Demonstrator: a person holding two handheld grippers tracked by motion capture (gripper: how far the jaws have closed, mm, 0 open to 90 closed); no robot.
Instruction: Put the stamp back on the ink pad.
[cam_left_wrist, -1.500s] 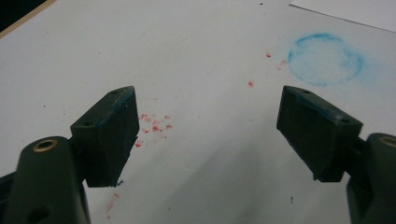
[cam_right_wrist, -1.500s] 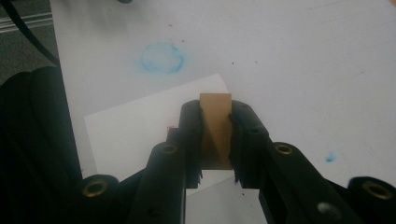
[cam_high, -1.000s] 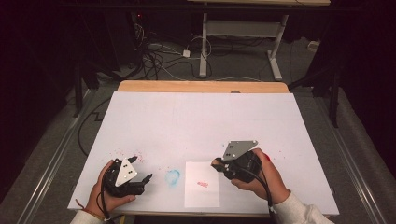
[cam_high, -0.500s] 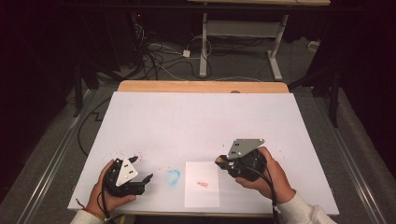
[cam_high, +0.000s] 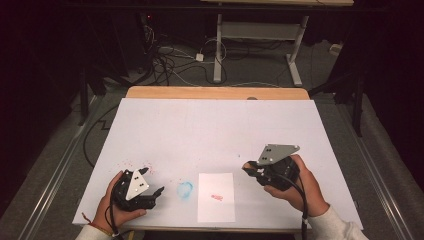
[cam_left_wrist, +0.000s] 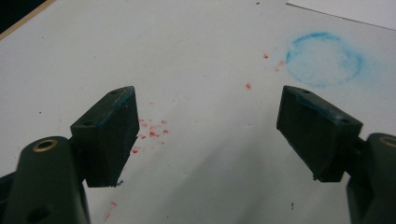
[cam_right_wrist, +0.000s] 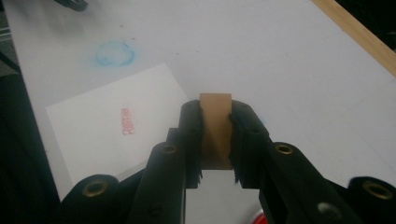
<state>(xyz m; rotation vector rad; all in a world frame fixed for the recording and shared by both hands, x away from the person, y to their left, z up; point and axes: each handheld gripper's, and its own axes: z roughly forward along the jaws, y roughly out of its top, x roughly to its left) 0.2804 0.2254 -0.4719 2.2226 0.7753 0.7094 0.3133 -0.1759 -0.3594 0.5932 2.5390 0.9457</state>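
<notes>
The worktop (cam_high: 210, 135) is a flat, matte white sheet over a board whose pale wooden edge shows along the far side. A small rectangular white paper (cam_high: 216, 197) lies flat near the near edge, about midway along it, and carries a short red stamp mark (cam_high: 217, 197) made of fine rows. Just left of the paper sits a powdery blue ring (cam_high: 185, 190), chalky and uneven, smudged into the surface. Red specks (cam_high: 131, 164) scatter over the near left part of the worktop, close to the left gripper.

The left gripper (cam_high: 150, 192) rests low near the near left corner, held in the left hand (cam_high: 112, 210), with a grey three-cornered plate on top. In the left gripper view its fingers (cam_left_wrist: 112, 135) stand spread wide with nothing between them; they are blocky, dark and matte, with traces of blue along their upper edges, and the blue ring shows beyond the right one.

The right gripper (cam_high: 248, 168) is held in the right hand (cam_high: 300, 187) over the near right part of the worktop, right of the paper and raised above the surface. In the right gripper view its fingers (cam_right_wrist: 192, 135) pinch a small block (cam_right_wrist: 215, 128), tan and smooth-faced, rectangular, standing upright between the ribbed inner pads with its flat top end rising just past the fingertips. The paper with its red mark lies beyond and to the left in that view, the blue ring farther off.
</notes>
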